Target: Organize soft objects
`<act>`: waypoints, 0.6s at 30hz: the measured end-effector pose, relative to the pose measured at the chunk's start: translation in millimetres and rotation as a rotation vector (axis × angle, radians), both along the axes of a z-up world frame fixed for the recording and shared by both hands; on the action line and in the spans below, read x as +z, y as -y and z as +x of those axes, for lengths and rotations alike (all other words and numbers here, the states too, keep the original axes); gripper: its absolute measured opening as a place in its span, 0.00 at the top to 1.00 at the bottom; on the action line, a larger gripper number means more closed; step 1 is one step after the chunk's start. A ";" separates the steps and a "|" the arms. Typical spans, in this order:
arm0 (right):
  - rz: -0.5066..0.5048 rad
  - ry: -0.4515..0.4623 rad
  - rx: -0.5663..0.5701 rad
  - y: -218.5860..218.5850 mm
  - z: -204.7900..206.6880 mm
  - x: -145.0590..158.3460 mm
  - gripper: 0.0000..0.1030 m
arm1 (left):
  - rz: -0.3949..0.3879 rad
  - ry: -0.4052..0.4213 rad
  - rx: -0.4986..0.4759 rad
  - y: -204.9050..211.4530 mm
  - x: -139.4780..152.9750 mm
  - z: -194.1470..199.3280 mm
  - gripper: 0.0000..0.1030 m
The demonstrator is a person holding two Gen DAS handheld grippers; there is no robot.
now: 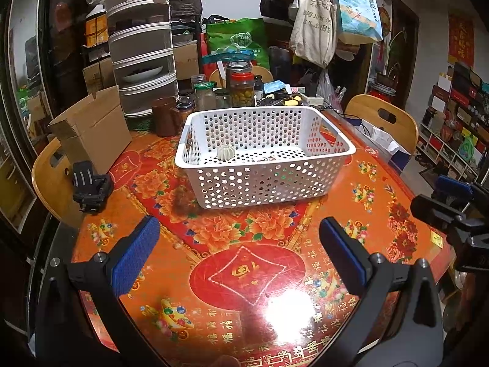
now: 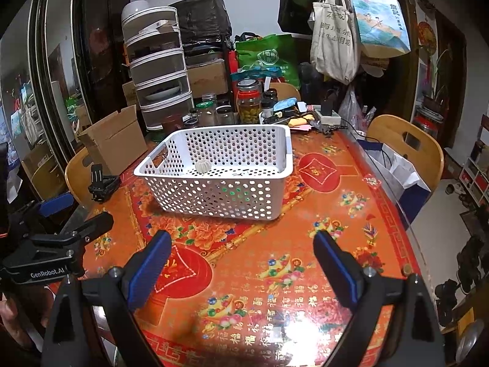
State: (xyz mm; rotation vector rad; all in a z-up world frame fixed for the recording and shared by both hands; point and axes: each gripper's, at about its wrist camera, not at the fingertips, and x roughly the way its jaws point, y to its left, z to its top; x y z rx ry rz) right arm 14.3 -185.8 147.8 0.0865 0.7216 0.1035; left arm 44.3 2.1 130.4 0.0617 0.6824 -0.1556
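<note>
From the left wrist view, the left gripper [image 1: 238, 250] hangs low over the table [image 1: 351, 208], its two blue-padded fingers [image 1: 134, 260] spread wide apart with nothing between them. Straight ahead, well apart from the fingertips, sits the white perforated basket [image 1: 262, 180]. A small pale ribbed ball [image 1: 225, 152] lies inside it, near the left end of the basket floor, with something flat and patterned beside it that is too hidden by the wall to name. This view alone shows the brown mug [image 1: 165, 116] just behind the basket's left corner. A black clamp-like holder [image 1: 90, 186] stands on the table's left edge, in front of the open cardboard box [image 1: 91, 128]. At the far right edge the right gripper [image 1: 449, 202] pokes in from the side, seen only in part.

From the right wrist view, the right gripper [image 2: 238, 255] is likewise low over the table [image 2: 336, 183], level and aimed at the basket [image 2: 220, 195], its blue pads [image 2: 149, 269] wide apart and gripping nothing. The ball [image 2: 202, 166] shows here too, on the basket floor toward the left. This side reveals what the other hides: the left gripper [image 2: 55, 223] from outside, at the left edge off the table corner, and a white paper bag [image 2: 397, 168] between the table's right edge and a wooden chair [image 2: 406, 143]. Jars [image 2: 249, 104] crowd behind the basket.
</note>
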 end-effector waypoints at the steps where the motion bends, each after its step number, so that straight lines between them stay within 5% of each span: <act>1: -0.001 0.000 0.000 -0.4 0.4 -0.2 0.09 | -0.001 -0.001 -0.001 0.2 -0.5 0.2 0.00; 18: 0.000 -0.001 -0.001 -0.8 0.4 -0.3 0.09 | -0.002 -0.002 0.000 0.6 -0.9 0.9 0.00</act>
